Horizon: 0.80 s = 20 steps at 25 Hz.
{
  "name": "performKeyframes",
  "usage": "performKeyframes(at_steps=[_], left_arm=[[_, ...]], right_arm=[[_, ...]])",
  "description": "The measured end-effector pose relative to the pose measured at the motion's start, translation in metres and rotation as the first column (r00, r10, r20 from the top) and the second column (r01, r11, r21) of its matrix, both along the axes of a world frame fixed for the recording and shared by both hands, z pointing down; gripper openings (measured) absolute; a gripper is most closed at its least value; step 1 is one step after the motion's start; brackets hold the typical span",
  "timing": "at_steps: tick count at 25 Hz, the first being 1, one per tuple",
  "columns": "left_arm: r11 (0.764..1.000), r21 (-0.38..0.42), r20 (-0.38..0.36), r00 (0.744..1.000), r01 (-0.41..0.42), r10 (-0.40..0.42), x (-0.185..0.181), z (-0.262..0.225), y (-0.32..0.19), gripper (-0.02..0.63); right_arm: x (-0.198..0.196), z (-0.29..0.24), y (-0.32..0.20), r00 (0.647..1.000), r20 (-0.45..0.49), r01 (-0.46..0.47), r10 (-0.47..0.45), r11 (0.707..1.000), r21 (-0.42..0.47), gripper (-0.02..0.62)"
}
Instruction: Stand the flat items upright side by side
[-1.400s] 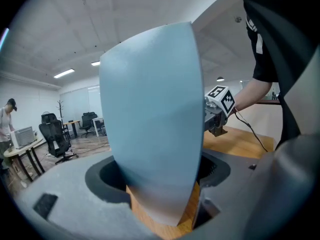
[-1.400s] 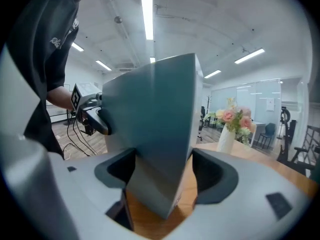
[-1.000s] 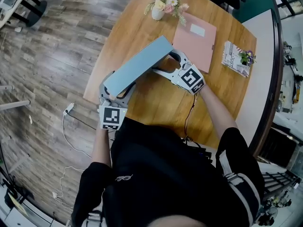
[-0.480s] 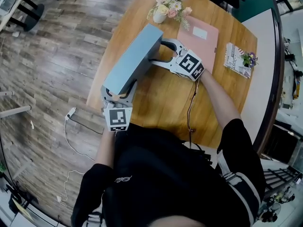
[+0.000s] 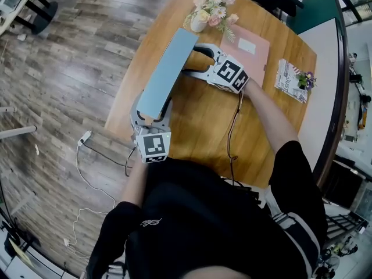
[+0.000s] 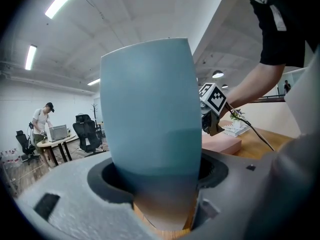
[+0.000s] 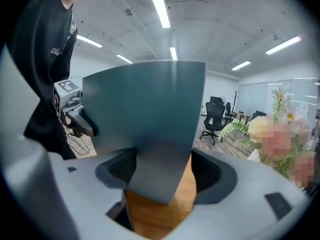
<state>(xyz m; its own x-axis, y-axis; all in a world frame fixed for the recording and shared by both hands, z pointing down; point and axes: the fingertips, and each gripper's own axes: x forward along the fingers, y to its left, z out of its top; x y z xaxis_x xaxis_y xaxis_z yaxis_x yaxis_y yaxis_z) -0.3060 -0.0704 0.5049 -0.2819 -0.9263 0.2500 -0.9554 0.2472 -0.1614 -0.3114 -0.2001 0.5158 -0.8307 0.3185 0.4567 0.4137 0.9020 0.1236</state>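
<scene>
Blue folder (image 5: 165,74) is up on edge. My left gripper (image 5: 149,115) has just been closing on its near end, my right gripper (image 5: 190,60) clamps the far end. Pink folder (image 5: 253,50) lies flat to the right.

The head view looks steeply down from above the person's shoulders, with the table (image 5: 203,127) toward 12 o'clock. Each gripper view sits close behind its own jaws and faces nearly level. They look from opposite ends of the blue folder (image 5: 165,74), which fills the centre of both.

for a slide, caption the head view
Left tool, jaws just closed further, and right tool hold a blue file on edge; pink file lies flat.
</scene>
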Motion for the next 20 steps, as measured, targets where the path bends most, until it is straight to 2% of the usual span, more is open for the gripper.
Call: performKeyframes(at_steps=[4,8,15,20], left_arm=[[0.999,-0.032,-0.017,1.000,0.021,-0.021,-0.004,0.004,0.002,0.361],[0.998,-0.043,-0.083,0.995,0.047,-0.051,-0.005,0.010,0.005,0.382],[0.993,-0.069,-0.143,0.985,0.092,-0.101,-0.001,0.018,0.022,0.399],[0.989,-0.091,-0.269,0.953,0.121,-0.141,0.009,0.035,0.044,0.399]], right_arm=[[0.003,-0.002,-0.002,1.000,0.017,-0.026,0.026,0.999,0.023,0.347],[0.008,-0.007,-0.003,0.997,0.027,-0.070,0.070,0.998,0.007,0.357],[0.045,-0.006,-0.018,0.988,0.035,-0.151,0.152,0.988,-0.033,0.362],[0.078,-0.004,-0.024,0.972,0.042,-0.228,0.232,0.971,-0.078,0.357]])
